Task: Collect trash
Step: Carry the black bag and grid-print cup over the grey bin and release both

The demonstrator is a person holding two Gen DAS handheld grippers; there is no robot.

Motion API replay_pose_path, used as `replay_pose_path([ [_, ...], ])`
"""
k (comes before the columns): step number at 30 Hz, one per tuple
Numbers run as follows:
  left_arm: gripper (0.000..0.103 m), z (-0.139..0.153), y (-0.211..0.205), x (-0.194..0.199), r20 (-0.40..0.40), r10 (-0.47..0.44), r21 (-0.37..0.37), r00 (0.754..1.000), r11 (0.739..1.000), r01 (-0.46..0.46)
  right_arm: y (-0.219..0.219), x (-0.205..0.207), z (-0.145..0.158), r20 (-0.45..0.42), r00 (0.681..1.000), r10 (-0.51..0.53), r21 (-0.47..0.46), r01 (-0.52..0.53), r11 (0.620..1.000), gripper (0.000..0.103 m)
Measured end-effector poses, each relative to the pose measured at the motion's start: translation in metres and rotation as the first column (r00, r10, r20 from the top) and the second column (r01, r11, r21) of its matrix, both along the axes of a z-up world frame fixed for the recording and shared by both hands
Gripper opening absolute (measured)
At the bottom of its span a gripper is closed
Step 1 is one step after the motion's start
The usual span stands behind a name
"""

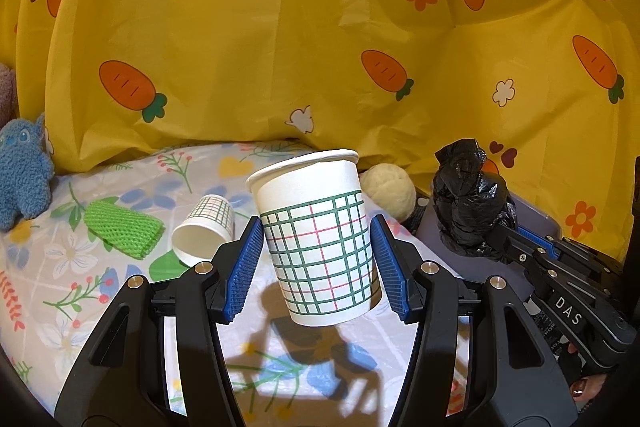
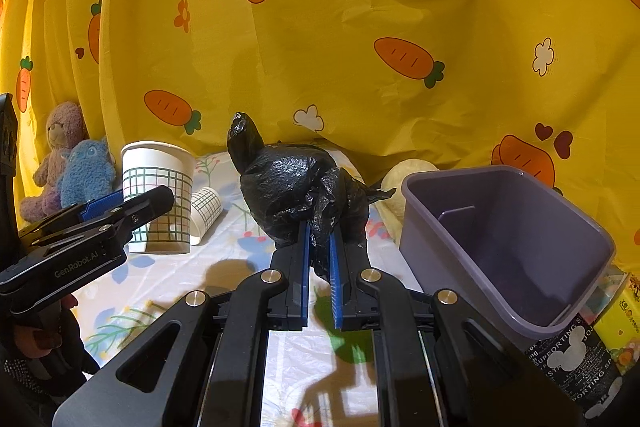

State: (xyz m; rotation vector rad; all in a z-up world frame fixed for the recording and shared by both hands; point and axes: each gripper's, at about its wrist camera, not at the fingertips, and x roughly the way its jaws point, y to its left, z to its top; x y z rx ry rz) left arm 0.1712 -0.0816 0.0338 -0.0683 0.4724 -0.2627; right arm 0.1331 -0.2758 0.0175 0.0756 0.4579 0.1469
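Between left jaws, white green-checked paper cup [image 1: 316,239].

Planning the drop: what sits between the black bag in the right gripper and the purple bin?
Nothing solid: in the right wrist view only a strip of flowered cloth separates the black bag from the purple bin; a cream plush lies behind.

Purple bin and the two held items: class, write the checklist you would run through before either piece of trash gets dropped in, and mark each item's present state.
1. Left gripper holds the paper cup off the tablecloth: ok.
2. Right gripper clamped on the black bag: ok.
3. Purple bin open, with room: ok.
4. Bag over the bin: not ok, beside it.
5. Cup over the bin: not ok.
6. Other trash cleared: not ok, second cup lies tipped.
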Motion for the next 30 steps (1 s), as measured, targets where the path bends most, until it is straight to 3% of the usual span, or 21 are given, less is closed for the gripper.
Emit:
replay_pose_path([
  [14,0.054,0.012,-0.054,0.013,0.019,-0.136,-0.018,0.991,0.991,0.136,-0.044,0.002,0.004,0.01,0.994,-0.113,-0.009,0.113,0.994,0.01],
  [30,0.054,0.02,-0.138,0.04,0.014,-0.32,-0.041,0.947,0.946,0.321,-0.119,0.01,-0.004,-0.004,0.938,-0.345,-0.037,0.345,0.938,0.01],
])
